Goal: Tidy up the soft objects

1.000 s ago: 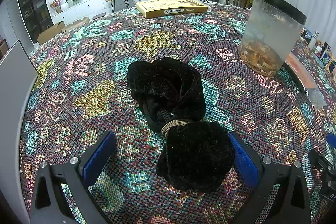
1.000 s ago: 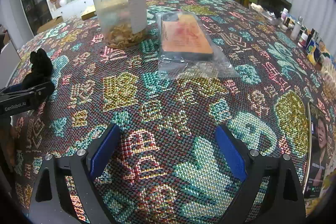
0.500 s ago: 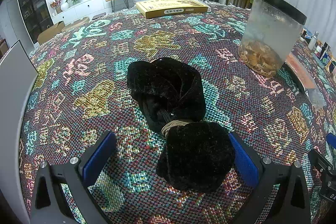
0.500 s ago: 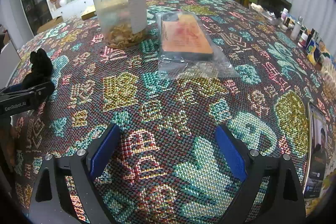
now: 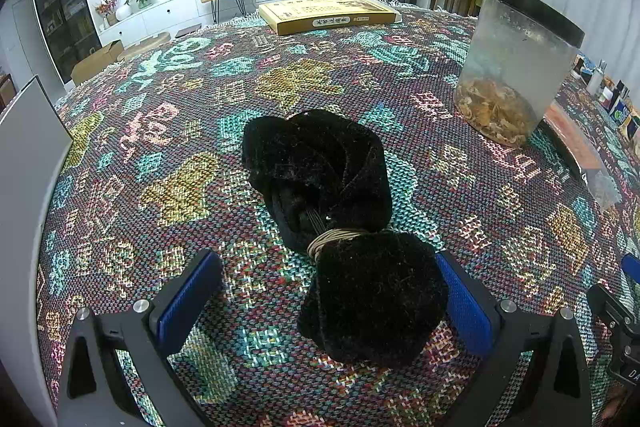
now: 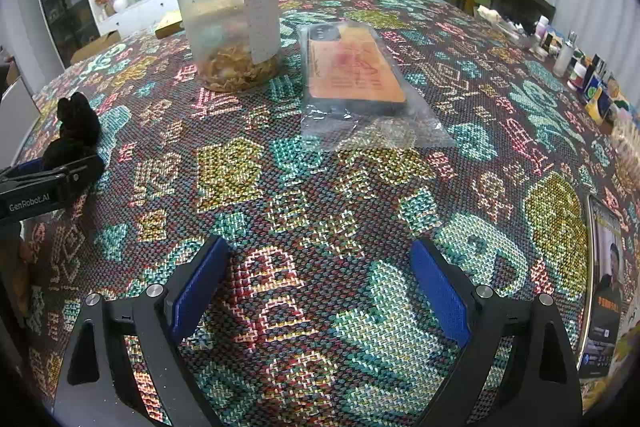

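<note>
A black fuzzy bundle [image 5: 340, 211], tied at its waist with tan cord, lies on the patterned tablecloth [image 5: 180, 131]. My left gripper [image 5: 328, 291] is open, and the near lobe of the bundle lies between its blue pads, against the right pad [image 5: 460, 303]. The bundle also shows small at the far left of the right wrist view [image 6: 76, 125], beside the left gripper's body [image 6: 48, 183]. My right gripper [image 6: 320, 287] is open and empty, low over the cloth.
A clear jar with a black lid [image 5: 516, 67] stands to the right, also in the right wrist view [image 6: 232, 23]. A bagged orange packet [image 6: 356, 71] lies beside it. A yellow box [image 5: 328, 15] lies at the far edge. Small bottles [image 6: 568, 55] line the right edge.
</note>
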The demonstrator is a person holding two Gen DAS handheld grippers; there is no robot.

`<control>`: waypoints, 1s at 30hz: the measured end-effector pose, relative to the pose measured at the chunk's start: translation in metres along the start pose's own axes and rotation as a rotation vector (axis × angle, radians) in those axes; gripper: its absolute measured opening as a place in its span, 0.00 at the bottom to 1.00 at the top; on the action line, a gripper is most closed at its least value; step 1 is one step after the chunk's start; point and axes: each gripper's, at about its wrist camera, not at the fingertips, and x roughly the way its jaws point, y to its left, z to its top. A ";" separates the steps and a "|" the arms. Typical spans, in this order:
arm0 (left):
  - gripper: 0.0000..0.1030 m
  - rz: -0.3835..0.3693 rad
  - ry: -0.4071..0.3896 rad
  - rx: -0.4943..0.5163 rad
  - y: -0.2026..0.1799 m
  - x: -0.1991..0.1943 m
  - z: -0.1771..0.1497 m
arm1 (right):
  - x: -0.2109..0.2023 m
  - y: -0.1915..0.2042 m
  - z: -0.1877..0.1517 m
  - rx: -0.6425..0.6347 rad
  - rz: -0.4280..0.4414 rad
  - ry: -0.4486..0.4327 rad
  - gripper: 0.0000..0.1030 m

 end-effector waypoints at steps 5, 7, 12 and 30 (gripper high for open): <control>1.00 0.000 0.000 0.000 0.000 0.000 0.000 | 0.000 -0.001 0.000 0.001 0.004 0.000 0.92; 1.00 0.000 0.000 0.000 0.000 0.000 0.000 | 0.000 -0.001 0.000 0.000 0.006 0.001 0.92; 1.00 0.000 0.000 0.000 0.000 0.000 0.000 | 0.001 0.000 0.000 -0.001 0.006 0.000 0.92; 1.00 0.000 0.000 0.000 -0.001 0.000 0.000 | 0.042 -0.048 0.109 0.078 0.131 0.060 0.91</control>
